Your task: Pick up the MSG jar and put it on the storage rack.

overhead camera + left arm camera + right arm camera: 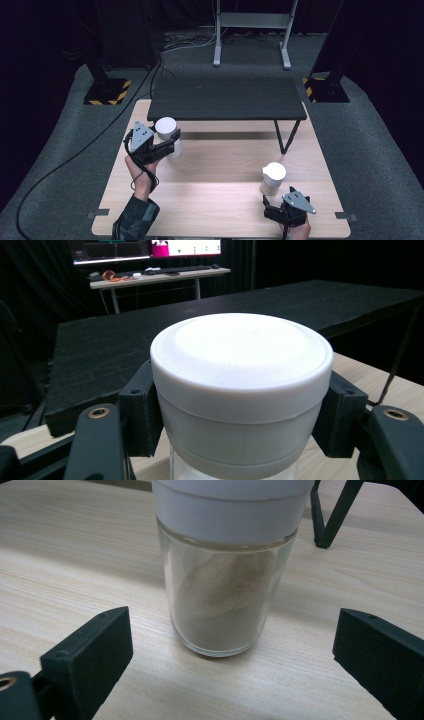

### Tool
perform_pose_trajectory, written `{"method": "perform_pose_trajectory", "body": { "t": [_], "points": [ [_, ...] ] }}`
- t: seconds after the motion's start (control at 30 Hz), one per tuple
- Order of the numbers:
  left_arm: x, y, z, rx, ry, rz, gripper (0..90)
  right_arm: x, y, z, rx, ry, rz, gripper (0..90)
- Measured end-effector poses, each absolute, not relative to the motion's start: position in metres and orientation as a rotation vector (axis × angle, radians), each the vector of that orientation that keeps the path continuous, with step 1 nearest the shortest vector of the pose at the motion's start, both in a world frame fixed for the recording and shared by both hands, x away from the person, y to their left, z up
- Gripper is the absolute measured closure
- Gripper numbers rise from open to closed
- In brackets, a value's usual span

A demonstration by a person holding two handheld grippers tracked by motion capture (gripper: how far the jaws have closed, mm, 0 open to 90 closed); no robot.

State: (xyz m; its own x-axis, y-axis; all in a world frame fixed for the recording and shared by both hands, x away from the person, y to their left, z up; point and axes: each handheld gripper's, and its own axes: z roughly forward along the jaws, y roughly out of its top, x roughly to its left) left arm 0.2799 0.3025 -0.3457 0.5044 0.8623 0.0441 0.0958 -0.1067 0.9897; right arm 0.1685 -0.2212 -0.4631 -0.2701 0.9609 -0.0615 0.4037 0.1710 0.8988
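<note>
At the near edge of the wooden table (225,200), the right gripper (280,206) rests low with jaws spread wide, short of the powder jar (273,179), while farther back the left gripper (167,145), forearm extended forward, clamps the white-capped jar (168,134) by its cap just before the black bench (227,98).

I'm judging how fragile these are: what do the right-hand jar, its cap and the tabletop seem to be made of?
Jar: likely clear glass, since the brownish powder shows through its glossy wall. Cap: white, smooth and matte, probably plastic. Tabletop: pale, with straight wood grain; whether solid wood or laminate is unclear.
</note>
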Motion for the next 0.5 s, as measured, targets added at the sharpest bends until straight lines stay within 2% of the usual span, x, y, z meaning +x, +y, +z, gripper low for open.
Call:
{"method": "perform_pose_trajectory", "body": {
  "t": [0.5],
  "points": [
    [0.2858,0.3105,-0.3393,1.541,0.888,0.825,34.2,0.1691,-0.2213,-0.4628,1.296,1.785,1.059,1.9]
  ]
}}
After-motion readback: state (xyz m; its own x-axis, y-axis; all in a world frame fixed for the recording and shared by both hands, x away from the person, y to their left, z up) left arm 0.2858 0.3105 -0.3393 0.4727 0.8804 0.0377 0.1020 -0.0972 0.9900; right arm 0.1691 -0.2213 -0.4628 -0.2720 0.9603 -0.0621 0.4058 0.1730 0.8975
